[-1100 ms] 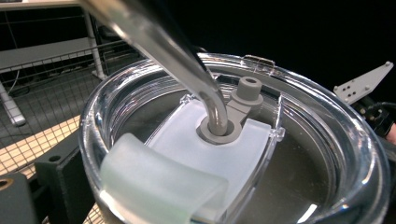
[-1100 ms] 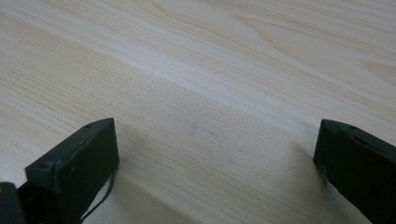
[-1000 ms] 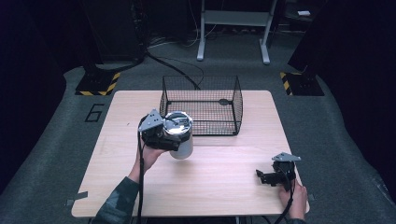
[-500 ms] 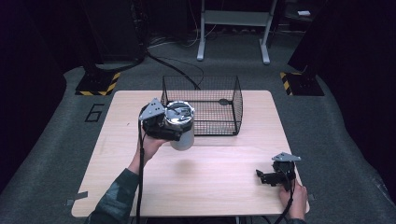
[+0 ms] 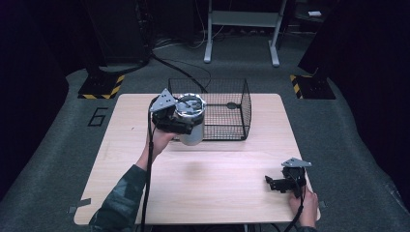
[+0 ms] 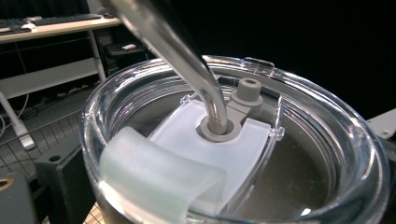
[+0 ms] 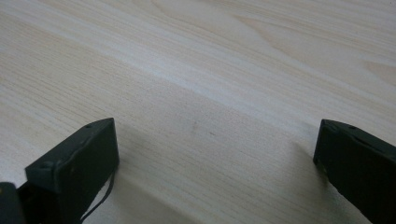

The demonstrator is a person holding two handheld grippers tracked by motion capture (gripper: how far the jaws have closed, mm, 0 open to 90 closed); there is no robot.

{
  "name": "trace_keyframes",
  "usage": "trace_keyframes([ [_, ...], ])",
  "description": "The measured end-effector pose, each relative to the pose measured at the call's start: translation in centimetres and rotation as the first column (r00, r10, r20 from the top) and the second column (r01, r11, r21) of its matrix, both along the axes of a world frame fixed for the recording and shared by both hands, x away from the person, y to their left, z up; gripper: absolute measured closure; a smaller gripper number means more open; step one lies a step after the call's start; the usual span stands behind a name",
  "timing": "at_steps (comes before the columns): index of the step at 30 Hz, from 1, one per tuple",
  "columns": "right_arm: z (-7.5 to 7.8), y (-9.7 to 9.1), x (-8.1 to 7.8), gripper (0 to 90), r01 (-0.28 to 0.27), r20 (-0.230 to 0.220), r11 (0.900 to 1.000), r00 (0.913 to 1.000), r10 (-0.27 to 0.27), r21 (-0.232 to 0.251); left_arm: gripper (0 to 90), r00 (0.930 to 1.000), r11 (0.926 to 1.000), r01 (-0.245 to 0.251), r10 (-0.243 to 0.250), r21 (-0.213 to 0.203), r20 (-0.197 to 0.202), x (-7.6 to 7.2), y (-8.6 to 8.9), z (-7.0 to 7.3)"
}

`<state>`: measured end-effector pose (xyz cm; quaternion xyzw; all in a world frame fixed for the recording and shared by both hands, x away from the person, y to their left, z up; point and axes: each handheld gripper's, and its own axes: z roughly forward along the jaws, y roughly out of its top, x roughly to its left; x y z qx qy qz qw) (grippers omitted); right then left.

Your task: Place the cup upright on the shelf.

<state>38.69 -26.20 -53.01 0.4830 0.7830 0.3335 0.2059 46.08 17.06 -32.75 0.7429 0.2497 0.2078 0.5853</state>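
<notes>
Pale wooden table (image 5: 203, 193), left gripper (image 5: 180, 121) clamps steel tumbler with clear lid (image 5: 189, 122) aloft beside black wire basket (image 5: 227, 108), likely carry-to-basket step, next lift over rim; right gripper (image 5: 279, 182) agape, idle

Dark room, grey floor (image 5: 338, 135), hazard-striped tape (image 5: 104, 93)

A grey "6" is marked on the floor (image 5: 98, 116).
</notes>
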Motion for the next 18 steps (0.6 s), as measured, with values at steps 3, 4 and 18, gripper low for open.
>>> trace_keyframes([
  [3, 0.0, 0.0, 0.0, 0.0, 0.000, 0.000, 1.0000, 1.0000, 0.000, 0.000, 3.0, 1.0000, 1.0000, -0.005, 0.005, 0.000, -0.002, 0.5, -0.1, 0.2],
  [4, 0.0, 0.0, 0.0, 0.0, 0.000, 0.000, 1.0000, 1.0000, 0.000, 0.000, 3.0, 0.9999, 0.9999, -0.011, 0.011, -0.001, -0.003, 0.7, -0.2, 0.2],
  [18, 0.0, 0.0, 0.0, 0.0, 0.000, 0.000, 1.0000, 1.0000, 0.000, 0.000, 3.0, 0.9991, 0.9992, -0.040, 0.040, 0.001, 0.014, 2.5, -0.9, 1.1],
])
